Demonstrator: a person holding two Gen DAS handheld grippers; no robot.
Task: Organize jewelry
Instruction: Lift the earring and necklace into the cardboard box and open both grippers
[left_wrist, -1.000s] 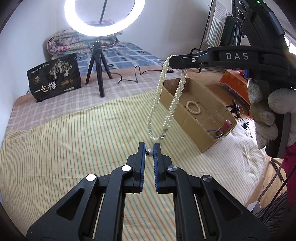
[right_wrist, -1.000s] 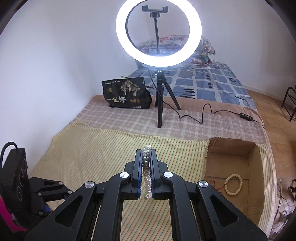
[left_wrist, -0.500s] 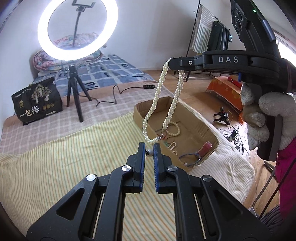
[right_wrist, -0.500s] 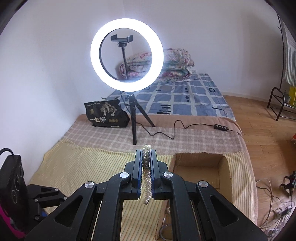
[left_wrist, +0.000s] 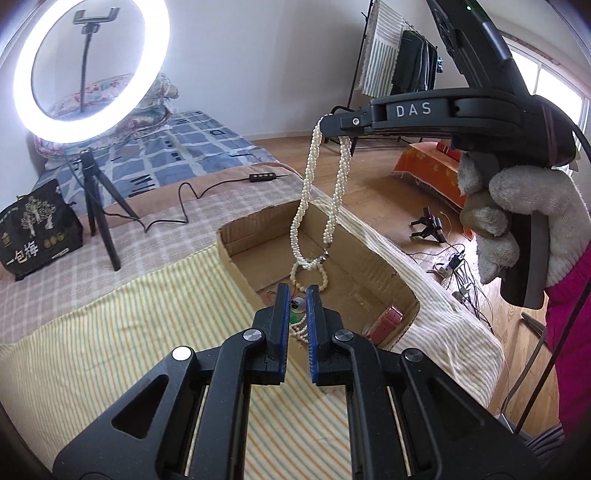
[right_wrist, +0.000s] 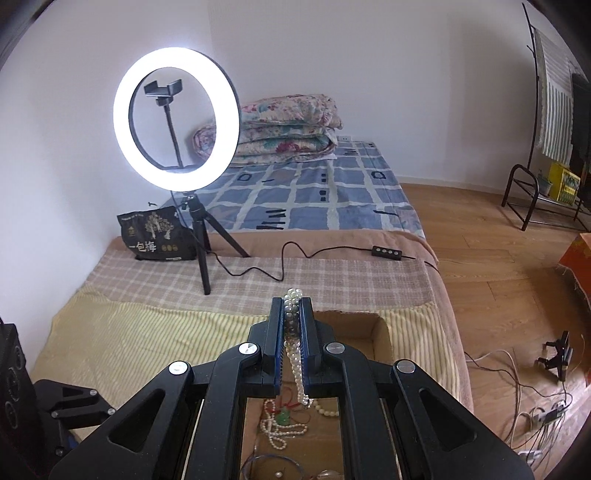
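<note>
Pearl necklace held above the cardboard box

The right claw (right_wrist: 291, 306) is clenched on a twisted pearl necklace (left_wrist: 317, 192), whose loop dangles over the open cardboard box (left_wrist: 236, 243) on the striped bed cover (left_wrist: 92, 332). The left claw (left_wrist: 297, 295) pinches a small earring (left_wrist: 298, 303) just above the box, where beaded bracelets (right_wrist: 280, 428) lie.

- Domestic bedroom: bed (right_wrist: 155, 332) with striped and checked covers.
- Folded floral quilts (right_wrist: 288, 129) stacked against the white wall.
- Clothes rack (left_wrist: 399, 62) hung with garments, standing on the wooden floor (right_wrist: 491, 266).
- Ring light (right_wrist: 175, 118) on a tripod.
</note>
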